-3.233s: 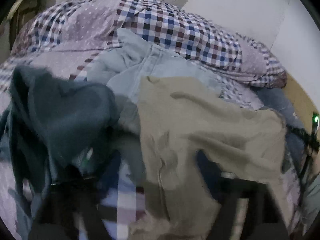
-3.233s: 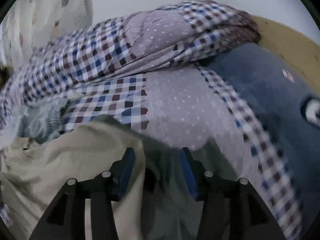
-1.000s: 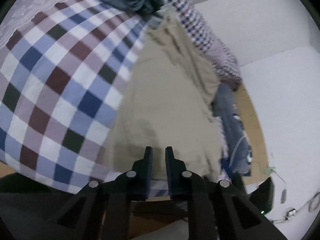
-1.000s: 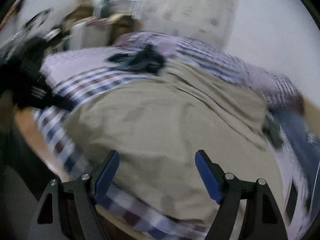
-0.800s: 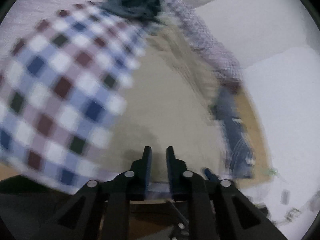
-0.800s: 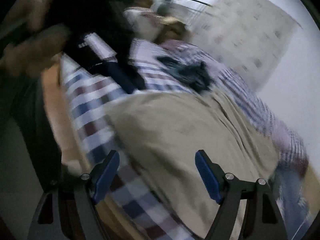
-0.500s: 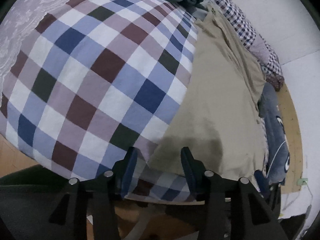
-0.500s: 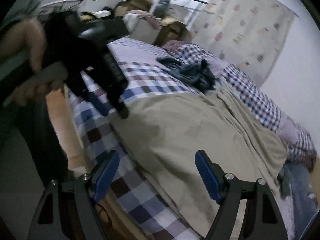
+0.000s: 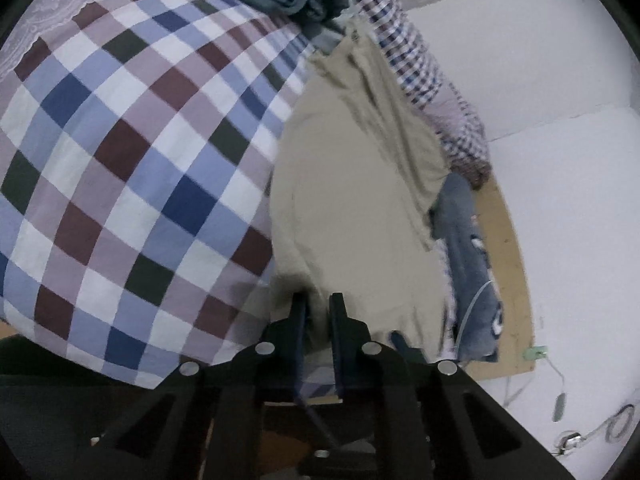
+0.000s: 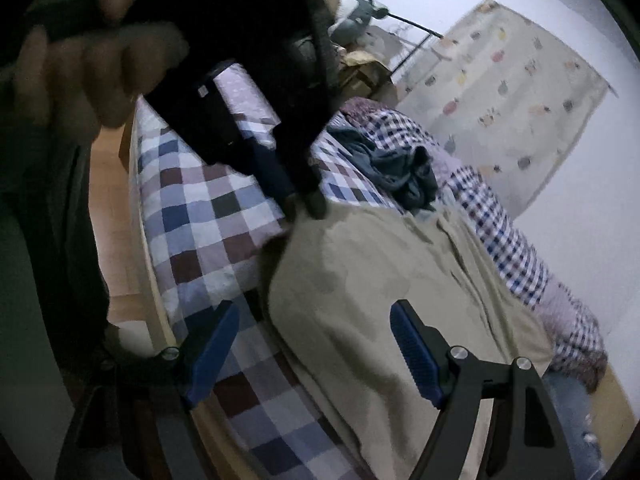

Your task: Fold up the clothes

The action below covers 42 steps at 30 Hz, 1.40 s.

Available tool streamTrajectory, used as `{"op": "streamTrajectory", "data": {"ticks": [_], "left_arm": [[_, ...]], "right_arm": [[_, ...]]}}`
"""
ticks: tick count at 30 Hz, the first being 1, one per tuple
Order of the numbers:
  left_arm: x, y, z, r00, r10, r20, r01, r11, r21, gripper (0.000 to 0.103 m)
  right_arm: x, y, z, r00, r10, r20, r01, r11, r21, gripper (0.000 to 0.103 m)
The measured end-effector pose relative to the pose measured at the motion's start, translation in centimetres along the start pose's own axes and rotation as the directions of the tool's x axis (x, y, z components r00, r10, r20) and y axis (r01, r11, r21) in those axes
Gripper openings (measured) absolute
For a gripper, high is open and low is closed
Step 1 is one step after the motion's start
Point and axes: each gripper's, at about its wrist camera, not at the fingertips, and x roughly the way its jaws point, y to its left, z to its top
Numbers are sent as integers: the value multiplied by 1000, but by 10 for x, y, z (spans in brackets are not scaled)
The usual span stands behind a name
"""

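**Near corner pinched, ready to fold**

The beige garment (image 9: 360,200) lies spread along the bed (image 9: 120,140), flat for folding. The left gripper (image 9: 318,308) has its jaws narrow, apparently nipping the near hem. The right gripper (image 10: 316,344) hovers over it, jaws wide and empty.

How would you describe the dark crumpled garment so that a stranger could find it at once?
Start at the checked bedspread. At its far end, past the flat beige garment, lies the dark garment. It alone is bunched in a heap, plain dark teal.
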Motion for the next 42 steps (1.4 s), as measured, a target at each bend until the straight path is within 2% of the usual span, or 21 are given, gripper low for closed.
{"op": "streamTrajectory", "data": {"ticks": [6,8,9,11,13,14,15,17,18,19,22,25,28,30,33,35,36,37,38,39,42], "left_arm": [[-9,-1,3,994,-110,20,110,994,-8,10],[-11,1,4,992,-126,20,126,992,-16,10],[-11,1,4,991,-130,20,130,991,-19,10],[-12,2,3,992,-122,15,122,992,-19,10],[-13,3,2,993,-119,15,119,993,-23,11],[-13,5,1,994,-112,17,113,993,-27,12],[-13,6,0,995,-98,23,99,995,-33,19],[-16,12,0,997,-71,40,73,996,-56,41],[-16,15,0,997,-60,48,63,996,-67,57],[-15,16,0,997,-52,53,56,995,-77,60],[-11,18,2,998,-14,62,19,996,-92,61],[-5,17,0,998,12,58,-6,996,-91,66],[-1,23,-5,998,21,62,-13,992,-128,67],[2,29,-10,997,-25,76,38,984,-177,68],[2,29,-14,990,-91,107,110,976,-190,68],[3,26,-15,987,-112,114,132,975,-182,66],[3,24,-16,986,-121,116,141,974,-178,60],[3,23,-16,984,-131,117,150,973,-175,43],[3,21,-16,985,-128,117,147,975,-169,32],[3,20,-16,987,-107,117,125,979,-162,14],[-1,17,-15,987,-87,132,107,983,-150,6]], "right_arm": [[13,8,10,1000,-8,26,9,999,-46,80],[17,11,14,999,-18,32,20,998,-59,80],[18,13,16,999,-26,34,28,997,-68,77],[23,16,20,999,-33,30,36,995,-89,52],[32,18,23,999,-33,-2,33,995,-99,14],[36,17,24,1000,-18,-20,16,996,-92,5],[38,16,24,1000,-12,-26,10,996,-84,0],[41,12,24,999,0,-36,-2,998,-67,0],[39,9,26,1000,12,-28,-13,999,-52,0],[36,7,27,1000,13,-17,-13,999,-45,1],[27,2,32,1000,22,17,-22,1000,-23,1],[22,-2,36,999,27,42,-27,1000,-3,1],[19,-9,39,998,28,63,-30,999,22,1],[17,-11,40,997,26,72,-28,999,32,1],[16,-8,42,997,28,77,-30,999,23,1],[17,-5,42,996,31,79,-32,999,10,1],[17,-4,42,996,32,79,-33,999,4,1],[17,-2,42,996,29,79,-30,1000,2,1],[16,-1,41,997,27,78,-27,1000,0,1],[15,1,40,997,24,78,-24,1000,-2,1],[16,5,38,997,14,72,-13,1000,-18,1]]}}
